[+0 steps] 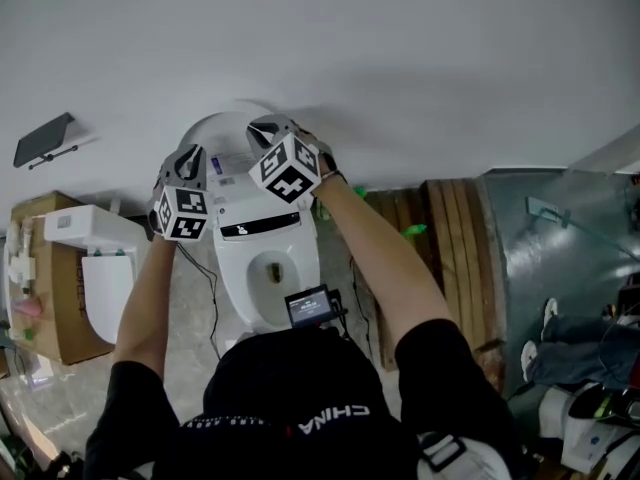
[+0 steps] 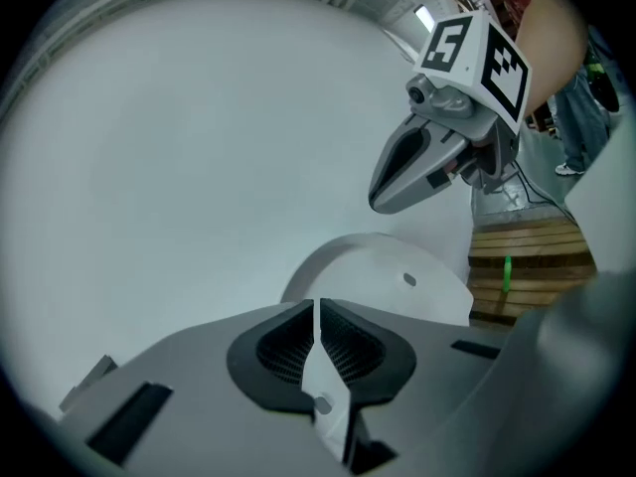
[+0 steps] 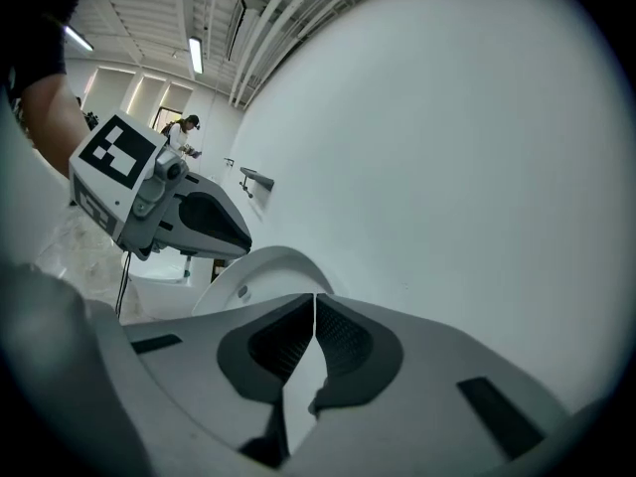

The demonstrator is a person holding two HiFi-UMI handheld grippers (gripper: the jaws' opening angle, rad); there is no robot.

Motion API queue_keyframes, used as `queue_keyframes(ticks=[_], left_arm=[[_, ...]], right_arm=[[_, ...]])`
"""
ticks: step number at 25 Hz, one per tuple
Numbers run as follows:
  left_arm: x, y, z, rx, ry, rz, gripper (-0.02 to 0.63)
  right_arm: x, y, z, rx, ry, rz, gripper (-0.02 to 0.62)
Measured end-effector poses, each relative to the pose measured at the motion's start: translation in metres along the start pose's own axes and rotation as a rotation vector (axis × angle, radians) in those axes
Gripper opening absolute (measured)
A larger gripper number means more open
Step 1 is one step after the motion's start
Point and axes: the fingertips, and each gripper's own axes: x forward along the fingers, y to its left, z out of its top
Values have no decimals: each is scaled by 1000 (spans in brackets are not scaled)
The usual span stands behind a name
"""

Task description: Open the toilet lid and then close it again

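The white toilet (image 1: 268,268) stands against the wall with its lid (image 1: 225,133) raised and leaning back. In the head view my left gripper (image 1: 188,158) is at the lid's left upper edge and my right gripper (image 1: 262,128) is at its top right. Both are shut, tips touching, with nothing pinched between them. In the left gripper view the left gripper (image 2: 316,306) points at the lid (image 2: 383,271), which lies just beyond the tips, and the right gripper (image 2: 378,199) hangs above it. From the right gripper view, the right gripper (image 3: 315,298) faces the lid's rim (image 3: 263,271), with the left gripper (image 3: 241,238) beside it.
A spare toilet seat (image 1: 100,268) lies on a cardboard box (image 1: 50,298) to the left. A wooden pallet (image 1: 455,258) stands to the right of the toilet. A small dark shelf (image 1: 45,140) hangs on the wall. A cable (image 1: 213,308) runs down beside the bowl.
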Motion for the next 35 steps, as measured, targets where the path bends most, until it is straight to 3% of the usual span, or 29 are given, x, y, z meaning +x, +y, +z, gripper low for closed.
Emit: queue_keyframes(ticks=[3,11,17,24,35], left_arm=[[-9,-15,4,-11,-34,-46,11],[-40,-58,23,-73,-118,-151,11],[-73,-76,19,-104,-124,-163,11],[-128,-116,-4,-122,-129,-222,11],[-290,-134,-76,-143,-168,-250,11]], right_arm=[[-13,14,-10,36,-13,-3,15],[-42,45,-32,92,-66,12,14],[-57,62,-37,93,-71,44,14],[-98,103,-52,121,-17,54,14],[-180,227,-32,167,29,-60,14]])
